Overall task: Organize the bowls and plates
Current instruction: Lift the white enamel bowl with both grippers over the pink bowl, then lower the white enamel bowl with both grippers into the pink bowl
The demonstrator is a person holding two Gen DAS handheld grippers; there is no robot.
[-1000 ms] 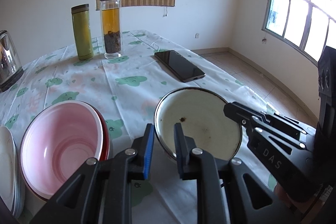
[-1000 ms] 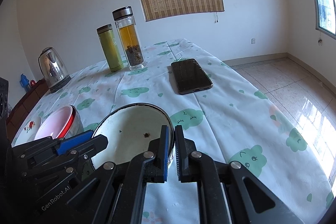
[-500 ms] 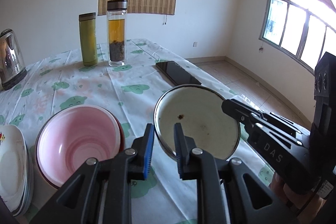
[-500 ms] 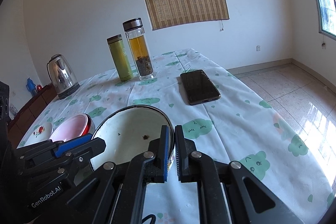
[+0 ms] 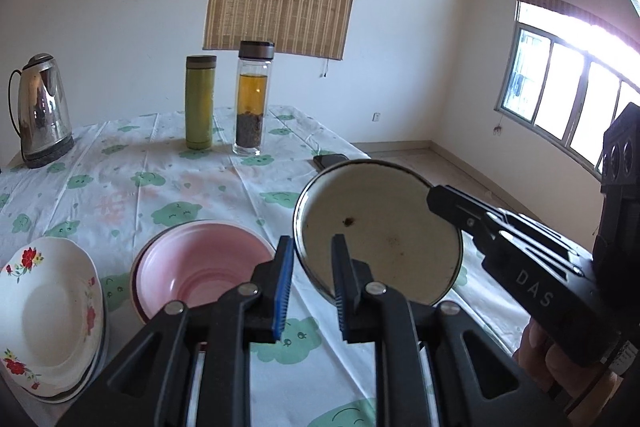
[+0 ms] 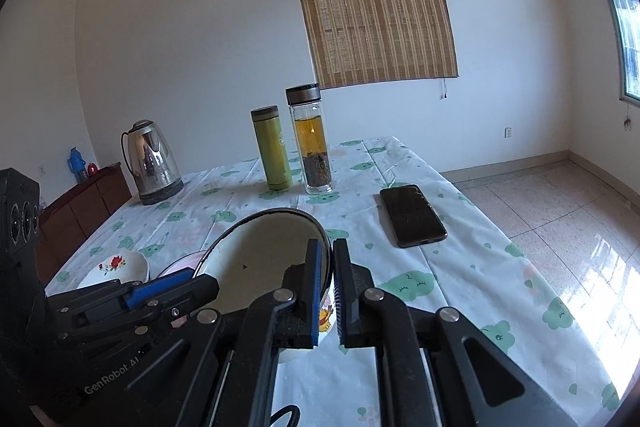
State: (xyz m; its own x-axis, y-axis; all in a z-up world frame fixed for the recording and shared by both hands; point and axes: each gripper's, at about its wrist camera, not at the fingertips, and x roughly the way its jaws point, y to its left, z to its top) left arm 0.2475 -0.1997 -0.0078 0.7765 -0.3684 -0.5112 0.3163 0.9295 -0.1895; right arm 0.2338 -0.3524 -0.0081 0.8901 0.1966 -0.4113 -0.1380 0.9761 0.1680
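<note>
White enamel bowl [image 5: 380,231] held tilted above the counter [image 5: 132,187], its rim pinched by both closed tools: left tool [image 5: 310,281] marked "GenRobot.AI", right tool [image 6: 325,291] marked "DAS".

the tablecloth [image 5: 132,163] is white with green clouds. the enamel bowl [image 5: 380,227] is cream inside with a dark rim and brown specks; the pink bowl [image 5: 200,259] has a red outside. the plate [image 5: 48,307] at the left edge is white with red flowers. the flask [image 5: 199,103] is olive green.
</note>
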